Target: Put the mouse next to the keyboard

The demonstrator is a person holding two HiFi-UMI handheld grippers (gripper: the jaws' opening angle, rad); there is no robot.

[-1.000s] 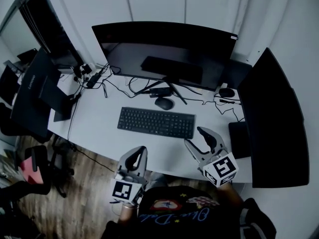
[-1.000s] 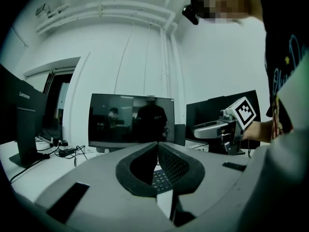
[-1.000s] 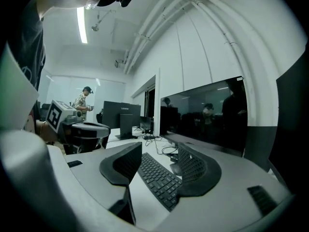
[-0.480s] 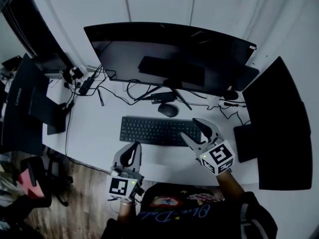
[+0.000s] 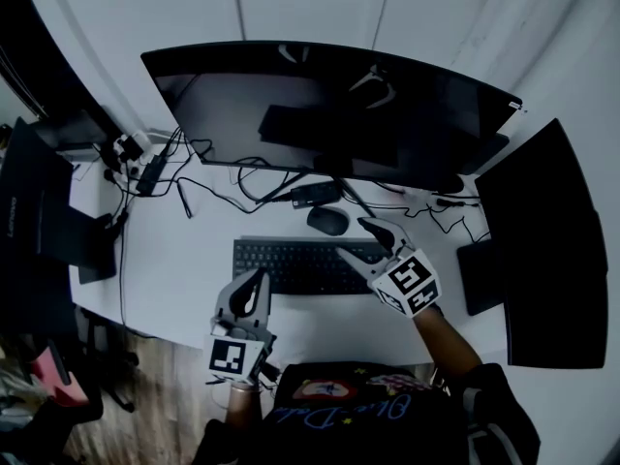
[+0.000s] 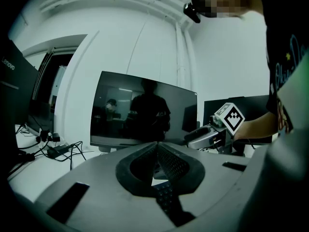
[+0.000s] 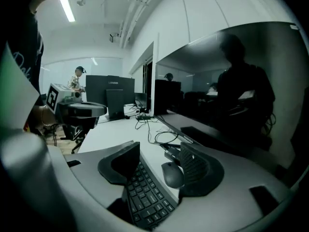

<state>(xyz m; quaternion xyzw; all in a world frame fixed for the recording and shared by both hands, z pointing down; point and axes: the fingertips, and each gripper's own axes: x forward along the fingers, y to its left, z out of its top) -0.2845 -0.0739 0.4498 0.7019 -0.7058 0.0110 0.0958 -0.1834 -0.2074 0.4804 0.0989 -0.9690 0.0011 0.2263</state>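
Black computer mouse (image 5: 327, 220), one item, on the white desk (image 5: 184, 260). It lies just behind the far edge of the black keyboard (image 5: 291, 264), at the foot of the curved monitor (image 5: 320, 105), among cables. Long axis runs roughly 9-to-3 o'clock in the head view, about parallel to the keyboard's length.

My right gripper (image 5: 355, 237): over the keyboard's right end, jaws spread, having just been opening wider, nothing pinched. The mouse sits near, at about 10 o'clock from its tips, untouched. In the right gripper view it shows in the gap, close by the right-hand jaw.

My left gripper (image 5: 258, 279): jaws pressed together, empty, at the keyboard's near edge. It is between 7 and 8 o'clock of the mouse, well apart.

Judgement: the right hand is nearer. The pickup likely turns on carrying the open jaws toward 10 o'clock to straddle the mouse's narrow width.
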